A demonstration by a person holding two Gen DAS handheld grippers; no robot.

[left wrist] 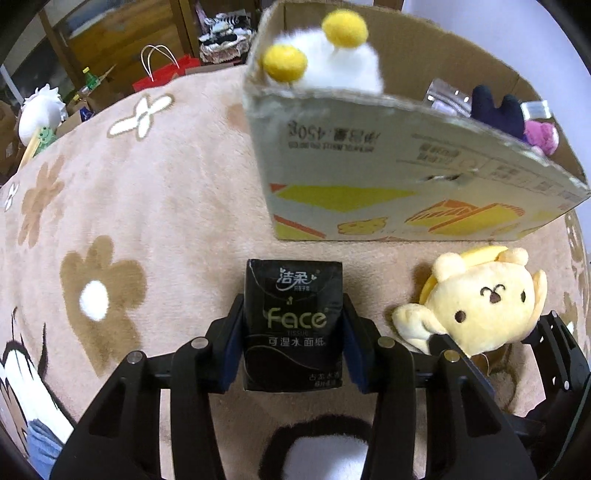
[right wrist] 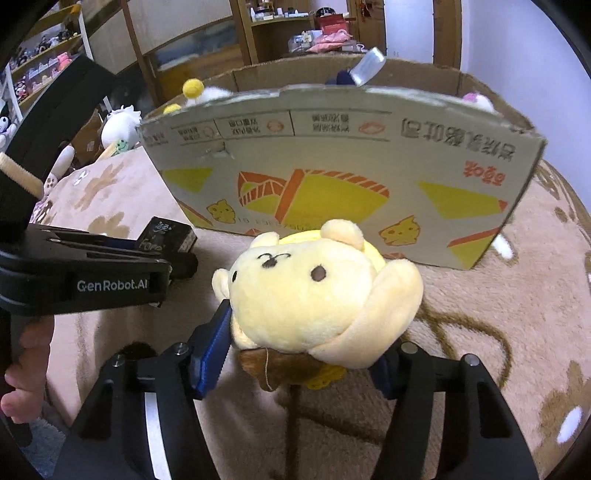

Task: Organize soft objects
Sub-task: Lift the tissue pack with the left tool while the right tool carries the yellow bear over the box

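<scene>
A black tissue pack (left wrist: pixel 293 321) stands upright between the blue pads of my left gripper (left wrist: pixel 293 301), which is shut on it just above the carpet. To its right lies a yellow plush dog (left wrist: pixel 487 295), face up. My right gripper (right wrist: pixel 304 339) is shut on this plush dog (right wrist: pixel 295 291); the left pad presses its cheek, and the right pad is hidden under a floppy ear. Behind both stands an open cardboard box (left wrist: pixel 369 166) holding a white plush with yellow balls (left wrist: pixel 332 62), a dark blue toy (left wrist: pixel 495 107) and a pink one (left wrist: pixel 541 134).
A beige flower-patterned carpet (left wrist: pixel 147 221) covers the surface. Beyond its far edge are a red paper bag (left wrist: pixel 162 74), a white plush (left wrist: pixel 38 114) and wooden shelves (right wrist: pixel 277 29). A person's hand (right wrist: pixel 26 362) holds the left gripper's handle.
</scene>
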